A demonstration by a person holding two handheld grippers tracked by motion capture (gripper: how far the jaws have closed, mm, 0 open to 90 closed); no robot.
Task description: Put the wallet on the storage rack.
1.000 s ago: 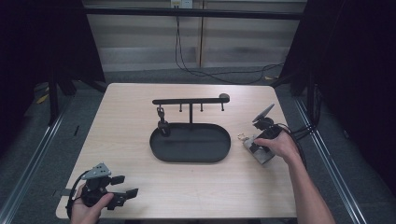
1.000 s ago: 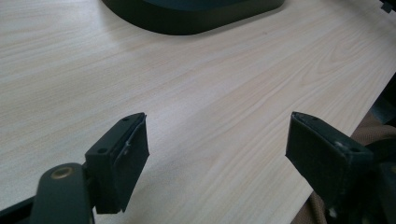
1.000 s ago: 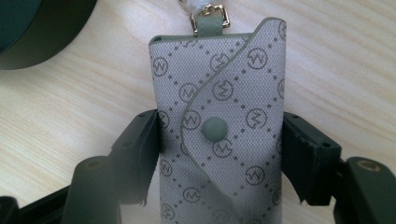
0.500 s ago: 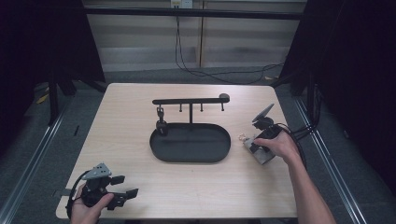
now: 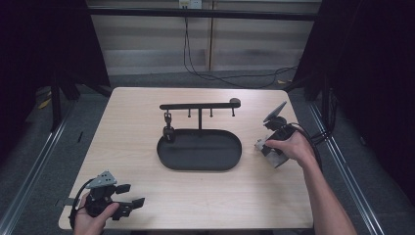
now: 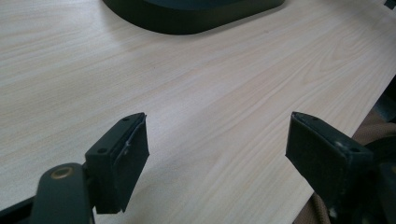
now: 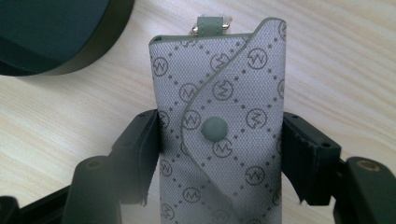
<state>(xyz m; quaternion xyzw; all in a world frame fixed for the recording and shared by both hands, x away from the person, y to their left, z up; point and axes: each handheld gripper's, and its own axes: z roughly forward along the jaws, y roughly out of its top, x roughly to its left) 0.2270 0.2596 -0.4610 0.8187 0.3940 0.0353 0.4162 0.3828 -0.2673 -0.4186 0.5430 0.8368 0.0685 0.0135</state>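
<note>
A grey patterned key pouch (image 7: 219,84) with a green snap lies flat on the wooden table, right of a black oval tray (image 5: 164,154). My right gripper (image 7: 219,135) is shut on the pouch, one jaw pressed against each side. From above, that gripper (image 5: 264,145) sits low on the table under a hand. A black hanger bar (image 5: 198,105) rises from the tray's back edge, and a small dark item (image 5: 168,129) hangs from its left hook. My left gripper (image 5: 131,194) is at the table's front left corner, open (image 6: 217,140) with only bare wood between its jaws.
The tray's rim (image 6: 187,18) lies ahead of the left gripper and its edge (image 7: 56,46) just left of the pouch. The table's front edge runs close beside the left gripper. Cables trail off the right side of the table.
</note>
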